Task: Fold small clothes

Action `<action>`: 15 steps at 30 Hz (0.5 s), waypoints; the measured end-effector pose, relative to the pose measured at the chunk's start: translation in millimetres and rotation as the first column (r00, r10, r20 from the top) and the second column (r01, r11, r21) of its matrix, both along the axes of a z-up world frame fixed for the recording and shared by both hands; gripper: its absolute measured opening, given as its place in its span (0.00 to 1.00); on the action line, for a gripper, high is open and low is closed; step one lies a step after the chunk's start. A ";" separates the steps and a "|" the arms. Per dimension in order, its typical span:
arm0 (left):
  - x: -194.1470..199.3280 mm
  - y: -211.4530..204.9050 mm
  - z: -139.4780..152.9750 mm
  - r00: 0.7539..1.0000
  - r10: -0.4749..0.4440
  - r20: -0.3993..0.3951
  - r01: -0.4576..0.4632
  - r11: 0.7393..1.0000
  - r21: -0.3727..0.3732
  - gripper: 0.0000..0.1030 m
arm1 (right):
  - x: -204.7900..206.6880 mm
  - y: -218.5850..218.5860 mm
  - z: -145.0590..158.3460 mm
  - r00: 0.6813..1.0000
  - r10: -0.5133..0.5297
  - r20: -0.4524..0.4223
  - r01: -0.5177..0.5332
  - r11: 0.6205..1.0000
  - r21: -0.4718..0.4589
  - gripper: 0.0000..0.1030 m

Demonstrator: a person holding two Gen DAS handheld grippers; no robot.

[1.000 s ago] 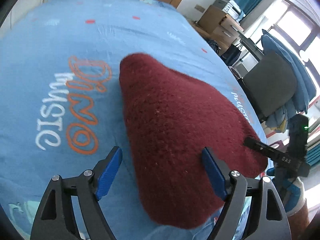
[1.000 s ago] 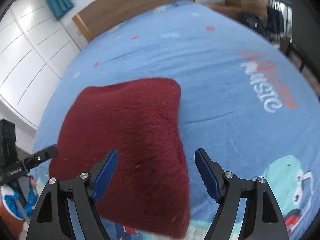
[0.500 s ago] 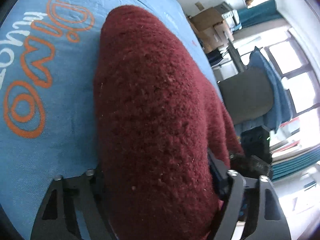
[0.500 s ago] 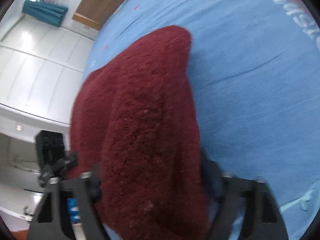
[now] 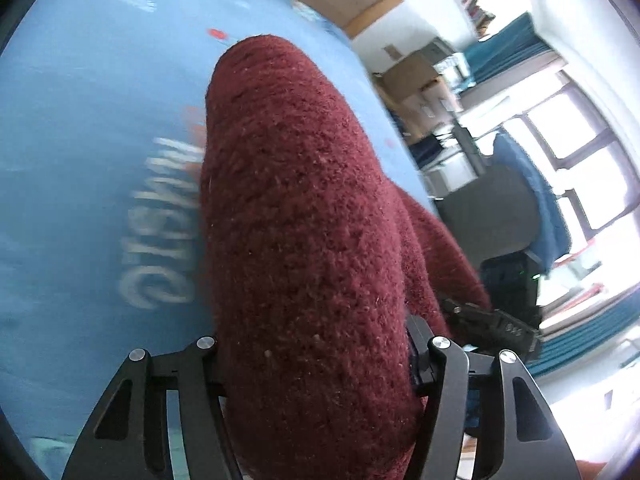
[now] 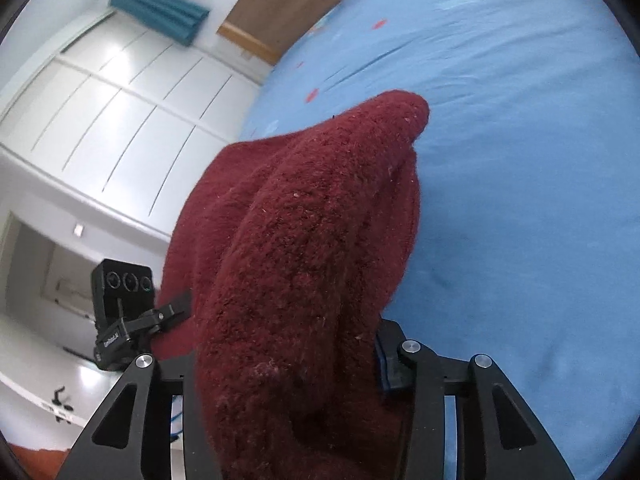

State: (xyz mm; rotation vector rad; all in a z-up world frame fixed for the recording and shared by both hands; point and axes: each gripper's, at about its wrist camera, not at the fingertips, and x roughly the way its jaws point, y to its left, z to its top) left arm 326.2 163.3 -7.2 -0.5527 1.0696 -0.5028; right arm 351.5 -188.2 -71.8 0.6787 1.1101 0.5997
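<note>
A dark red fleecy garment fills the middle of the left wrist view and drapes over my left gripper, which is shut on its near edge. The fingertips are hidden by the cloth. In the right wrist view the same garment bunches between the jaws of my right gripper, which is shut on its other near corner. The cloth is lifted off the blue bedsheet, its far end hanging toward the sheet. The other gripper shows at the right in the left wrist view, and at the left in the right wrist view.
The bed carries a blue printed sheet with white lettering. A wooden headboard stands at the far end. White cupboard doors are on one side; a dark chair, boxes and a window on the other.
Both grippers went from open above the flat garment to shut on its near edge. They have lifted it, so the cloth now bunches and hangs between them.
</note>
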 end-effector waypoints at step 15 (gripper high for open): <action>-35.4 38.6 -12.8 1.000 0.023 -0.004 -0.022 0.986 0.167 0.74 | -15.2 1.1 -26.8 0.994 -0.021 -0.103 0.011 0.995 -0.099 0.67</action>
